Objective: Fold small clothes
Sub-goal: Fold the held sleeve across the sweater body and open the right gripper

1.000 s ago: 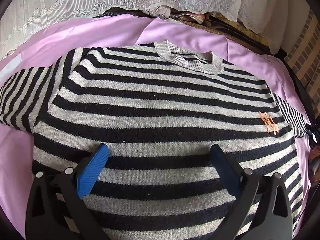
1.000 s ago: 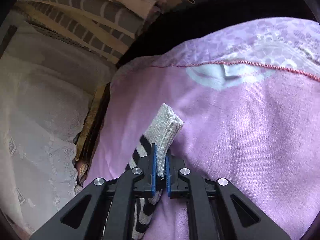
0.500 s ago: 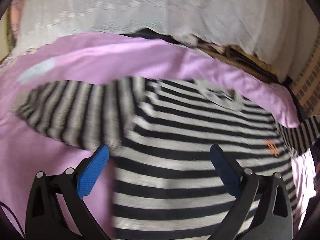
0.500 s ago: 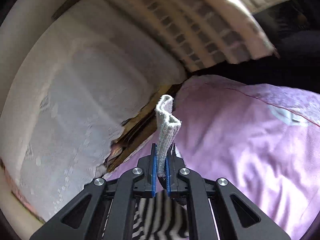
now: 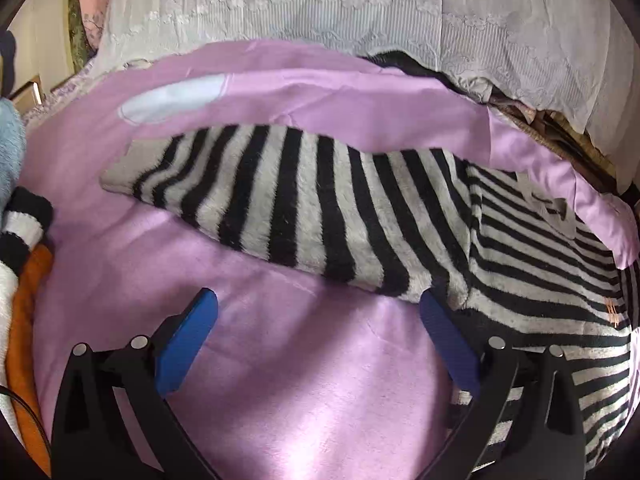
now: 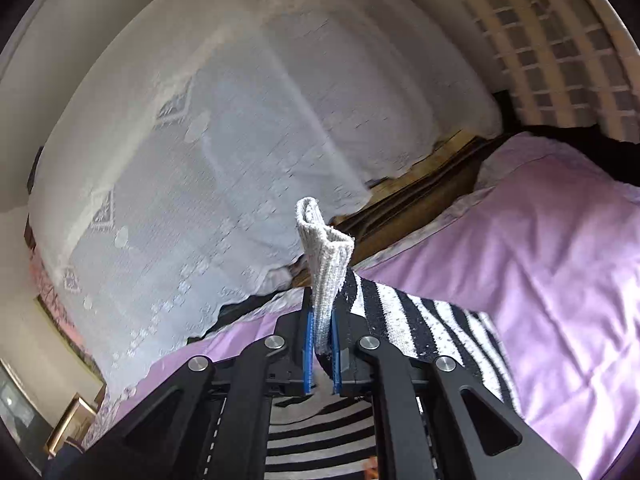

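Left wrist: left gripper fingers spread, empty; clothes pile beside. Right gripper fingers pinch sweater cuff.

A home bedroom: pink bedsheet, lace cover, framed picture.

One striped sweater lies on one pink sheet. Two hand-held grippers show, one per view: left, right. One white lace cloth hangs at twelve o'clock; one clothes pile sits at nine o'clock.
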Motion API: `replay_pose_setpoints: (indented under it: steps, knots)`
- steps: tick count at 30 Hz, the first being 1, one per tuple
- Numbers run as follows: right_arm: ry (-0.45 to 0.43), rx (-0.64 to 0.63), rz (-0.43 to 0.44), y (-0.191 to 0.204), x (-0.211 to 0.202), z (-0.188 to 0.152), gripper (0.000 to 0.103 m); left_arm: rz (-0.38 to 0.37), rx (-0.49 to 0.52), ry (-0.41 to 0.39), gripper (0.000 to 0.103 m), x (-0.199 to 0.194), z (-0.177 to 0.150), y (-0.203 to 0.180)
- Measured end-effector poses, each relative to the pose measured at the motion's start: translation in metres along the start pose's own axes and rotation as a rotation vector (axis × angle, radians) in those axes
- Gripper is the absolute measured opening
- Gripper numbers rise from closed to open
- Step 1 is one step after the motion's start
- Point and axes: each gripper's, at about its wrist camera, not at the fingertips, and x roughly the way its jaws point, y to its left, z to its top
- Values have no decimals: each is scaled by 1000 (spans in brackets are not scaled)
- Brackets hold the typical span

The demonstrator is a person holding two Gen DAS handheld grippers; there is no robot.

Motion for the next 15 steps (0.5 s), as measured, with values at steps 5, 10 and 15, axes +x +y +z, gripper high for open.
replay_pose_setpoints:
  steps: [5, 10, 15]
  knots:
    - [75, -36, 56, 56, 33, -35, 8, 3, 48, -5, 99, -1, -2, -10]
    - [170, -35, 91, 86, 69, -79, 8, -2, 55, 3, 99, 0, -4, -13]
    - [296, -40, 68, 91, 105, -131, 8, -6, 41, 10, 99, 0, -4, -12]
